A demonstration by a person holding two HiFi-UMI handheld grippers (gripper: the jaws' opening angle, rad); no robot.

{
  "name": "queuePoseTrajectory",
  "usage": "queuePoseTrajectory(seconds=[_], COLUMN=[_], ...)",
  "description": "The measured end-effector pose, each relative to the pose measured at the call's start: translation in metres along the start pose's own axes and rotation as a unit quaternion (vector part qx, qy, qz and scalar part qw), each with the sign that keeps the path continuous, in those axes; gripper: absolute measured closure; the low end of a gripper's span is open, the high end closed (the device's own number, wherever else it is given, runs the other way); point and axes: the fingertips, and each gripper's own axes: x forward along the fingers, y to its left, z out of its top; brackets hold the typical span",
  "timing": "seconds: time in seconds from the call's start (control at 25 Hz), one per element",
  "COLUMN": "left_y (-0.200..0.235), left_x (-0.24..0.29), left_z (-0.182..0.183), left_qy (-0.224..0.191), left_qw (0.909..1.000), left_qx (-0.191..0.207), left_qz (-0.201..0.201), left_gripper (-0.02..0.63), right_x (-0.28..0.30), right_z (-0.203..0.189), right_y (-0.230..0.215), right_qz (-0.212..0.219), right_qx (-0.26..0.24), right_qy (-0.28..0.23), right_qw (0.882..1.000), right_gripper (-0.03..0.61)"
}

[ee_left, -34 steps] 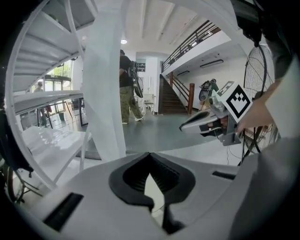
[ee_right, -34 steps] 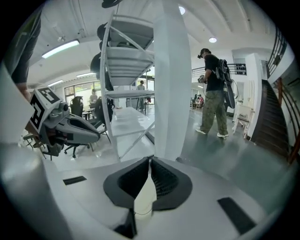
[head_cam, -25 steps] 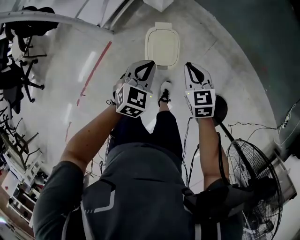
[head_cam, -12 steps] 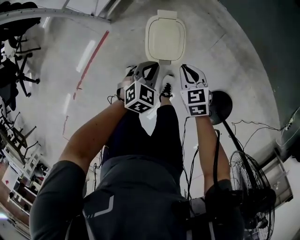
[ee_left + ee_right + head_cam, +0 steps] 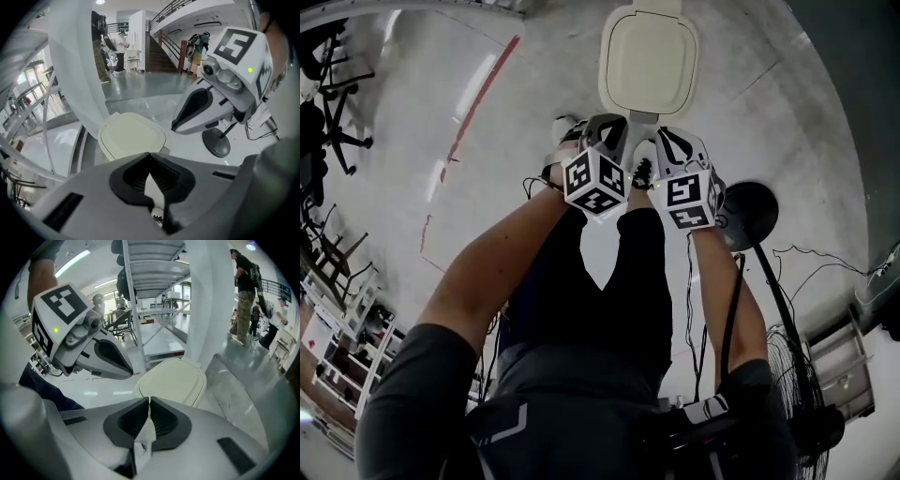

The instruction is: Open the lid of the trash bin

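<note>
1. Two forearms (image 5: 502, 267) reach forward and down from the body. This puts both tools side by side, just short of the target, probably to line up on it before contact.
2. The left gripper (image 5: 614, 122) has its jaws pressed together with nothing between them. Its own view shows the tips meeting (image 5: 150, 157), so it's empty.
3. The right gripper (image 5: 667, 134) is the same, jaws closed tip to tip and holding nothing (image 5: 150, 399). My read is that closed tips are for nudging or hooking the lid edge rather than pinching it.
4. A shoe (image 5: 643, 171) shows just under the grippers, toes pointing at the bin, so the person is standing square to it.
5. The trash bin (image 5: 649, 111) sits on the floor (image 5: 516, 169) straight ahead, just beyond the jaw tips. Its cream lid (image 5: 649, 61) lies flat and closed, and both gripper views centre it right past their jaws (image 5: 132, 136) (image 5: 172, 380). Neither tool touches it, so opening hasn't started.
6. Off to the right is a black fan base (image 5: 752, 214), close to the right gripper, with the fan (image 5: 811, 412) nearer the person. It's a snag risk if that arm swings out.
7. Farther left are a red line (image 5: 483, 98) on the floor and chairs (image 5: 333, 84), well clear.
</note>
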Motion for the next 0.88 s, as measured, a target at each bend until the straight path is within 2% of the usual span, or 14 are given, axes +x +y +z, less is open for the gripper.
queuePoseTrajectory(seconds=[0.2, 0.4, 0.6, 0.88], left_y=[-0.01, -0.015, -0.02, -0.027], left_x=[0.032, 0.056, 0.067, 0.075], left_z=[-0.012, -0.026, -0.036, -0.03], left_qy=[0.008, 0.016, 0.019, 0.01], left_qw=[0.9997, 0.9995, 0.9987, 0.9963], left_qx=[0.018, 0.016, 0.038, 0.077], left_qz=[-0.012, -0.023, -0.028, -0.036], left_gripper=[0.607, 0.607, 0.607, 0.607], right_x=[0.034, 0.053, 0.064, 0.075], right_z=[-0.022, -0.038, -0.045, -0.052], right_y=[0.001, 0.009, 0.013, 0.006], right_qz=[0.013, 0.028, 0.023, 0.014], right_qx=[0.003, -0.038, -0.024, 0.003], right_qy=[0.012, 0.026, 0.022, 0.028], right_qw=[1.0, 0.999, 0.999, 0.999], right_gripper=[0.549, 0.549, 0.549, 0.551])
